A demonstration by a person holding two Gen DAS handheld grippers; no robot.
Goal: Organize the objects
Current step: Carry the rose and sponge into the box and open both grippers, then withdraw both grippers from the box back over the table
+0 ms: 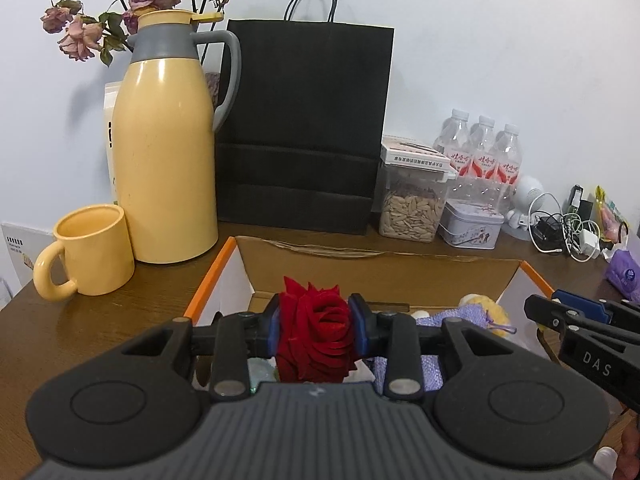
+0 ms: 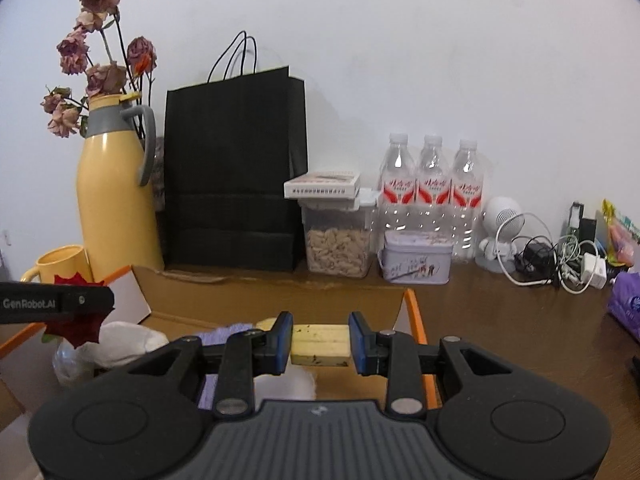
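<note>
A red rose point(image 1: 316, 332) is being gripped between the blue pads of the left tool point(image 1: 316, 326), whose jaws are being kept partly closed against the bloom on both sides. The rose is being held above the open cardboard box point(image 1: 376, 268), just over its near-left part. In the right wrist view, a pale yellow block point(image 2: 319, 345) with dark specks is being clamped crosswise by the right tool point(image 2: 319, 344), its jaws being pressed on the block's two ends; it too is being held over the box, towards the right wall with the orange edge. Inside the box, a purple knitted piece point(image 1: 436, 320), a yellowish plush item point(image 1: 486, 306) and something white and soft point(image 2: 128, 342) are being seen. The box is being carried by the brown bench point(image 1: 120, 320), where a yellow mug point(image 1: 90, 252), a yellow thermos jug point(image 1: 168, 152), a black paper bag point(image 1: 300, 128), a seed jar point(image 1: 412, 208), a small tin point(image 1: 472, 226) and three water bottles point(image 1: 482, 152) are being kept along the wall.
</note>
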